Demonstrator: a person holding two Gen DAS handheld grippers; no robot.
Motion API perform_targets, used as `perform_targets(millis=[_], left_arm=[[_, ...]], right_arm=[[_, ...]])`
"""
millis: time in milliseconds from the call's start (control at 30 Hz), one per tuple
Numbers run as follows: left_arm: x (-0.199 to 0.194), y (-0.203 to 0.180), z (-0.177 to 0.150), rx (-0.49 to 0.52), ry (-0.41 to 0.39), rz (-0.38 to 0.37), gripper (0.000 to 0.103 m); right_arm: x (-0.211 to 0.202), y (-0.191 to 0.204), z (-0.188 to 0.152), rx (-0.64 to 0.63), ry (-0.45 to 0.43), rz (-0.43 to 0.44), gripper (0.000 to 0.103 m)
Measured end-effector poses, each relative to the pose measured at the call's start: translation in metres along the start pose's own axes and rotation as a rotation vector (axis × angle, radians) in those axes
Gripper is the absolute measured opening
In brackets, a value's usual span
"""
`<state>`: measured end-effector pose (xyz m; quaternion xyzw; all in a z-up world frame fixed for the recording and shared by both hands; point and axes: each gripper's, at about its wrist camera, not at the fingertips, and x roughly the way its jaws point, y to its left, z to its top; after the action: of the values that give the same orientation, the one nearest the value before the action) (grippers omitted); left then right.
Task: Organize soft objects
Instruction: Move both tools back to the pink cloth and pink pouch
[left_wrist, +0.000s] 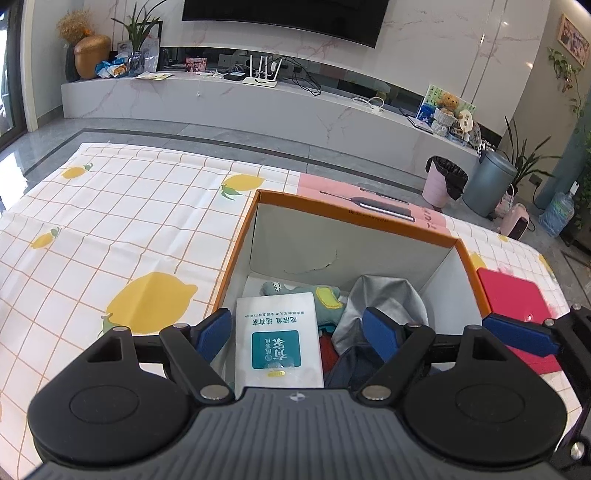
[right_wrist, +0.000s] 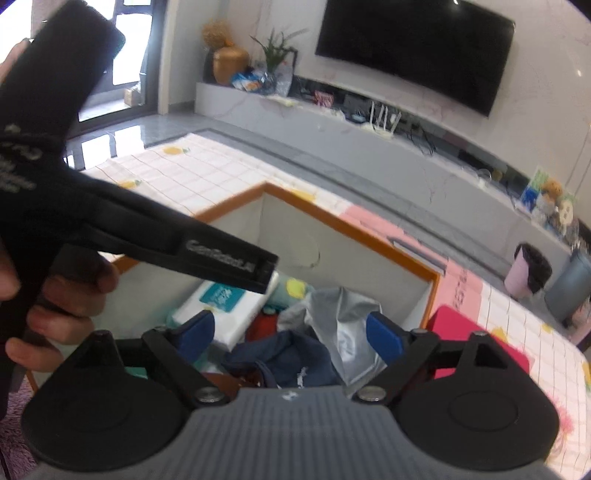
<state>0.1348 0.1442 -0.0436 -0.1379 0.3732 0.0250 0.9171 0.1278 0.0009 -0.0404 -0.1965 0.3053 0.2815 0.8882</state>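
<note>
An orange-rimmed cardboard box (left_wrist: 354, 218) stands on the lemon-print tablecloth (left_wrist: 122, 221). Inside lie a white tissue pack (left_wrist: 280, 339), a teal plush toy (left_wrist: 317, 295), a grey cloth (left_wrist: 384, 299), a dark blue cloth (right_wrist: 291, 358) and something red (right_wrist: 264, 325). My left gripper (left_wrist: 297, 332) is open above the box, empty. My right gripper (right_wrist: 291, 332) is open above the box too, empty. The left tool (right_wrist: 129, 225) and the hand holding it cross the right wrist view. A right fingertip (left_wrist: 517, 332) shows in the left wrist view.
A red flat pad (left_wrist: 513, 299) lies on the table right of the box. A pink box (left_wrist: 369, 195) lies behind it. Beyond the table are a marble TV bench (left_wrist: 258, 103), a pink bin (left_wrist: 443, 181) and a grey bin (left_wrist: 487, 184).
</note>
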Motion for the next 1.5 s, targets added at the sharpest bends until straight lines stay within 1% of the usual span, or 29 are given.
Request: perform_targets(millis=[67, 200, 400, 600, 733, 833, 900, 1000, 1067, 1133, 1200, 1233, 1300, 1400, 1433, 1500], left_arm=[[-0.004, 0.001, 0.001, -0.007, -0.014, -0.006, 0.095], [-0.009, 0.000, 0.002, 0.002, -0.034, -0.003, 0.095], [-0.011, -0.005, 0.001, 0.022, -0.048, 0.012, 0.095], [-0.021, -0.006, 0.005, 0.008, -0.073, -0.007, 0.095], [-0.030, -0.015, 0.006, -0.001, -0.080, 0.015, 0.095], [-0.037, -0.022, 0.006, 0.003, -0.090, 0.013, 0.095], [-0.042, -0.030, 0.006, 0.020, -0.098, 0.012, 0.095], [-0.046, -0.042, 0.010, 0.044, -0.115, 0.004, 0.095], [-0.047, -0.050, 0.018, 0.050, -0.126, -0.035, 0.095], [-0.044, -0.058, 0.027, 0.038, -0.119, -0.072, 0.095], [-0.036, -0.071, 0.034, 0.053, -0.109, -0.115, 0.095], [-0.030, -0.079, 0.037, 0.067, -0.096, -0.120, 0.095], [-0.014, -0.102, 0.045, 0.106, -0.077, -0.117, 0.095], [0.014, -0.141, 0.057, 0.162, -0.049, -0.112, 0.095], [0.023, -0.155, 0.061, 0.187, -0.036, -0.128, 0.095], [0.041, -0.183, 0.067, 0.256, -0.010, -0.185, 0.095]], right_arm=[[-0.004, 0.004, 0.001, -0.022, -0.013, 0.008, 0.095], [-0.007, 0.006, 0.002, -0.034, -0.024, 0.008, 0.100], [-0.014, 0.001, 0.005, -0.024, -0.031, -0.023, 0.100], [-0.028, -0.015, 0.011, 0.015, -0.014, -0.024, 0.100], [-0.041, -0.035, 0.012, 0.033, 0.006, -0.060, 0.100], [-0.058, -0.063, 0.010, 0.069, -0.010, -0.112, 0.100], [-0.071, -0.089, 0.005, 0.114, -0.019, -0.163, 0.100], [-0.084, -0.135, -0.007, 0.179, 0.003, -0.290, 0.100], [-0.084, -0.168, -0.018, 0.231, 0.051, -0.416, 0.100], [-0.080, -0.205, -0.035, 0.313, 0.127, -0.527, 0.100], [-0.073, -0.241, -0.056, 0.414, 0.181, -0.602, 0.100], [-0.068, -0.259, -0.068, 0.475, 0.207, -0.613, 0.100], [-0.056, -0.292, -0.093, 0.619, 0.261, -0.598, 0.100], [-0.037, -0.328, -0.128, 0.820, 0.258, -0.550, 0.100], [-0.029, -0.335, -0.137, 0.866, 0.263, -0.542, 0.100], [-0.012, -0.344, -0.147, 0.904, 0.263, -0.538, 0.100]])
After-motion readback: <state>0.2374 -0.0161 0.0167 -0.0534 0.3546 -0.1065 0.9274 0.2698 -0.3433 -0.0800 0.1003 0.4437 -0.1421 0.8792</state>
